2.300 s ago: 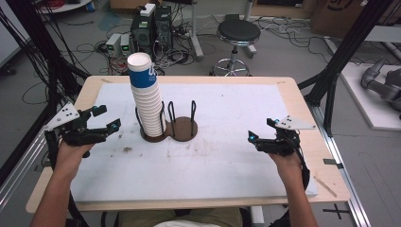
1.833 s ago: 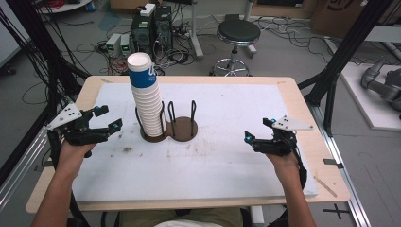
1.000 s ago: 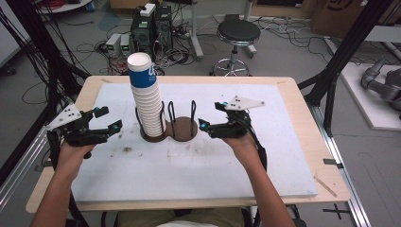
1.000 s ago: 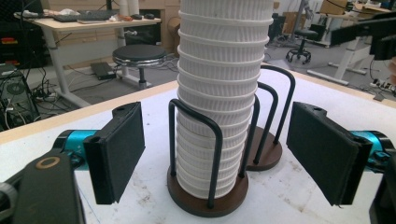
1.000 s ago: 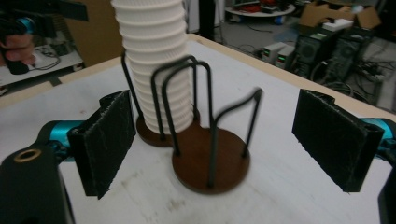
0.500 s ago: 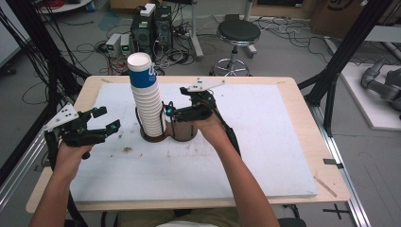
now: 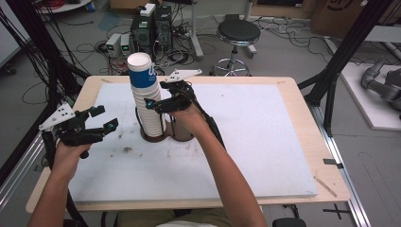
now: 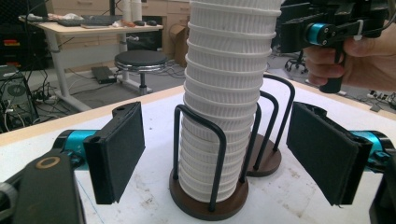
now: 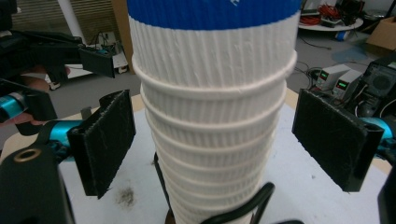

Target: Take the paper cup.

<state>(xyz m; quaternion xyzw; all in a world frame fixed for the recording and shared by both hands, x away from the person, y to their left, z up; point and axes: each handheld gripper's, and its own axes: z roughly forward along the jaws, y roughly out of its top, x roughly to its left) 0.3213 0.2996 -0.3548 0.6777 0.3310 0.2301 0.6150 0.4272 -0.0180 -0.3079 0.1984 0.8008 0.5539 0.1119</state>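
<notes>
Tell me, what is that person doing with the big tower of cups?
A person holds a gripper in each hand at a white table. The right gripper is up against a tall stack of paper cups standing in a wire holder. Its jaws are open, one on each side of the stack near the top, not squeezing yet. The left gripper hangs open off to the side. It looks like a cup is about to be taken.

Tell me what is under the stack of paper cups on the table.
The stack of paper cups stands on the round brown base of a black wire holder, its loops around the lowest cups. The base under the stack is covered.
</notes>
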